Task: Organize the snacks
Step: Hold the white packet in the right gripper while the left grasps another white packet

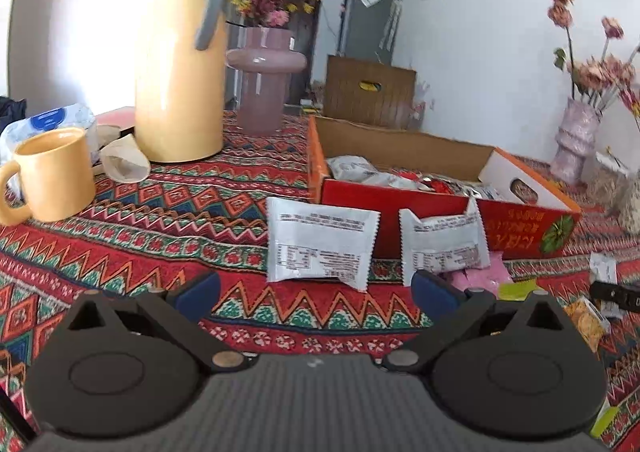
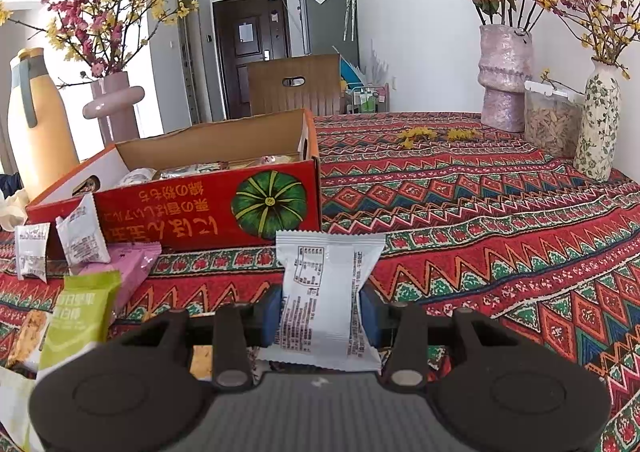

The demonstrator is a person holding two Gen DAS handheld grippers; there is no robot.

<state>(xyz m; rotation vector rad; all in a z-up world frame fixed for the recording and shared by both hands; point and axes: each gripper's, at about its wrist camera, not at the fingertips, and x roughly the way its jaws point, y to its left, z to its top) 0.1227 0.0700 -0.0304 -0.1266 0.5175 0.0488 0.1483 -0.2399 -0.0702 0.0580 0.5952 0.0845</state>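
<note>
My right gripper [image 2: 320,312] is shut on a white snack packet [image 2: 326,292], held upright just in front of the red cardboard box [image 2: 192,208] with the green pumpkin print. The box [image 1: 432,212] holds several wrapped snacks. My left gripper [image 1: 316,288] stands open with nothing between its blue pads, low over the patterned cloth. Two white packets [image 1: 320,242] [image 1: 444,244] lean against the box's red wall ahead of it. Pink [image 2: 132,260] and green [image 2: 80,312] packets lie left of my right gripper.
A yellow thermos jug [image 1: 180,68], a yellow mug [image 1: 52,172] and a pink vase [image 1: 264,80] stand at the left. Vases [image 2: 504,80] [image 2: 598,124] and a clear jar [image 2: 550,124] line the far right wall. A wooden chair back [image 2: 294,86] rises behind the table.
</note>
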